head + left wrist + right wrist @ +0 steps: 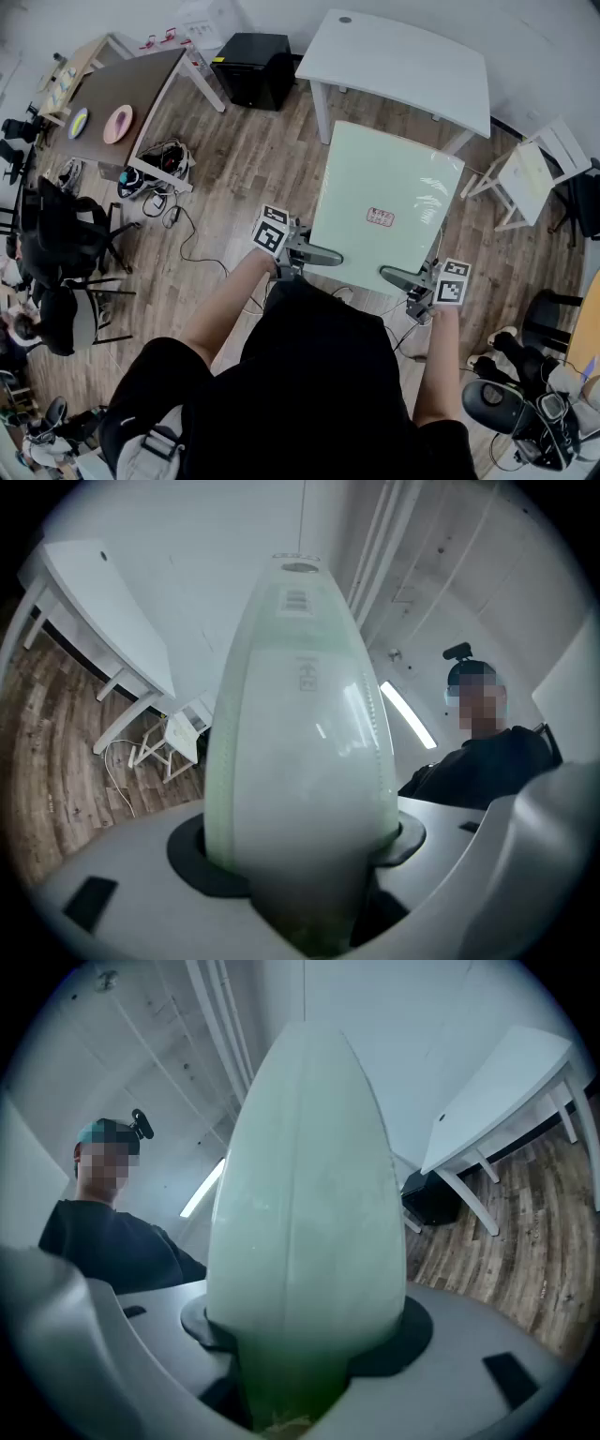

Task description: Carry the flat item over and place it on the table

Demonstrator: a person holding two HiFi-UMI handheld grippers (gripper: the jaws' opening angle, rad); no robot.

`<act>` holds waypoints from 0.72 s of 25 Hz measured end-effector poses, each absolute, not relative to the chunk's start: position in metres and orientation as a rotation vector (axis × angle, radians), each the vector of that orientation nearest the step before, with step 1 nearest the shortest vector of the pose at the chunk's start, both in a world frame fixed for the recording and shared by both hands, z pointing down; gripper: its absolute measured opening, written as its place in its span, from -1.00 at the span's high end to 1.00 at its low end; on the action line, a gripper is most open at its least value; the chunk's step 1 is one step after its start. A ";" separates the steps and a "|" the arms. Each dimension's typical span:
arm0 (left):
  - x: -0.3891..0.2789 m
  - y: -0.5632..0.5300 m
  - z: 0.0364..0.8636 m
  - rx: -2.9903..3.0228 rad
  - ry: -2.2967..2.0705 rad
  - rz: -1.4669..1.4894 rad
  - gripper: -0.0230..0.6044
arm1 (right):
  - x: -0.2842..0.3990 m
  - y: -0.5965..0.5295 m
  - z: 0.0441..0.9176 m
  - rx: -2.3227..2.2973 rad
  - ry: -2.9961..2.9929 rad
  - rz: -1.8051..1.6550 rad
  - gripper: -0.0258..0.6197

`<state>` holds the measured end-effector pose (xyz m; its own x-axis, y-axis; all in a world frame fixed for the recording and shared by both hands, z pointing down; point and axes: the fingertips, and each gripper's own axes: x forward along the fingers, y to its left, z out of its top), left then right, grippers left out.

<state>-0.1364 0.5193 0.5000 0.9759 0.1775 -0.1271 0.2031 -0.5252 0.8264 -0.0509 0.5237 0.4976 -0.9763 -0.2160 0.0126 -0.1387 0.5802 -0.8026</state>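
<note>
A large flat pale green board (384, 202) with a small red label is held level in front of me, above the wooden floor. My left gripper (314, 253) is shut on its near left edge. My right gripper (405, 277) is shut on its near right edge. In the left gripper view the board (300, 761) fills the space between the jaws. The right gripper view shows the same, with the board (305, 1232) seen edge-on. A white table (403, 61) stands just beyond the board's far edge.
A black box (251, 67) sits on the floor left of the white table. A brown table (122, 89) with plates is at far left. A small white stand (530, 173) is at right. Cables (183, 230), chairs and bags lie along the left side.
</note>
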 end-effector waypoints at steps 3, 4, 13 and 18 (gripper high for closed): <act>-0.142 0.522 0.501 2.133 0.249 -0.025 -0.10 | -0.056 0.526 0.500 -0.283 2.708 -1.369 -0.01; -0.142 0.522 0.502 2.131 0.247 -0.027 -0.10 | -0.056 0.526 0.500 -0.279 2.706 -1.371 -0.01; -0.140 0.523 0.509 2.069 0.220 -0.038 -0.10 | -0.052 0.525 0.505 -0.267 2.611 -1.443 -0.01; -0.136 0.525 0.516 2.060 0.222 -0.028 -0.10 | -0.048 0.527 0.513 -0.286 2.584 -1.453 -0.01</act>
<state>-0.1356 0.5255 0.5165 0.9827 0.1457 -0.1142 0.1698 -0.4640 0.8694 -0.0479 0.5269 0.5132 -0.9685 -0.2445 -0.0479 -0.0862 0.5090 -0.8564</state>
